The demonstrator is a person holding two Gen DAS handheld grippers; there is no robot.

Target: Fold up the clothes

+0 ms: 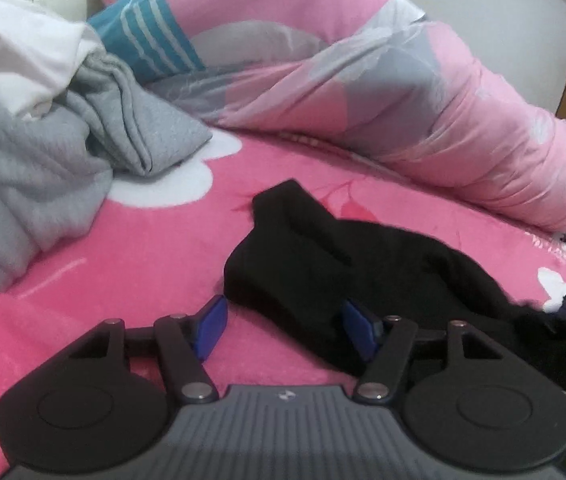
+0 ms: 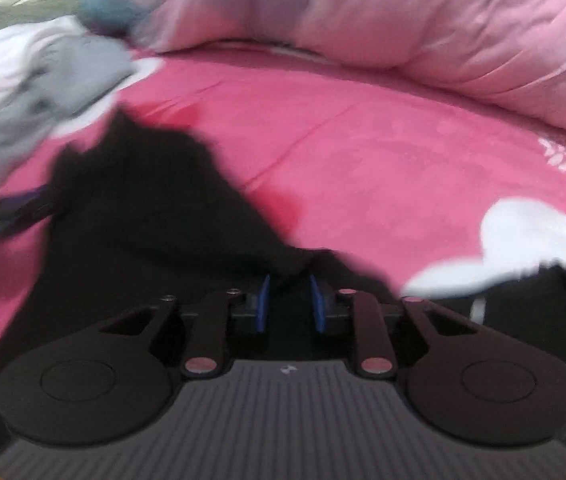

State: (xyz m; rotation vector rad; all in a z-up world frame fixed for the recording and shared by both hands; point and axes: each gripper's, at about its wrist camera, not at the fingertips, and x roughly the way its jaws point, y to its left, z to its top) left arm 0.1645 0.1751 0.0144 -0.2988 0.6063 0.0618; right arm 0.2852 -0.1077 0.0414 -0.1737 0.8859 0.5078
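A black garment lies crumpled on the pink bed cover. My left gripper is open just above the cover, its blue pads wide apart, with the garment's near edge between them. In the blurred right wrist view the same black garment spreads to the left. My right gripper has its blue pads close together with a fold of the black cloth pinched between them.
A pile of grey and white clothes lies at the left. A rolled pink and grey quilt runs along the far side, with a teal striped cloth behind. The pink quilt also shows in the right wrist view.
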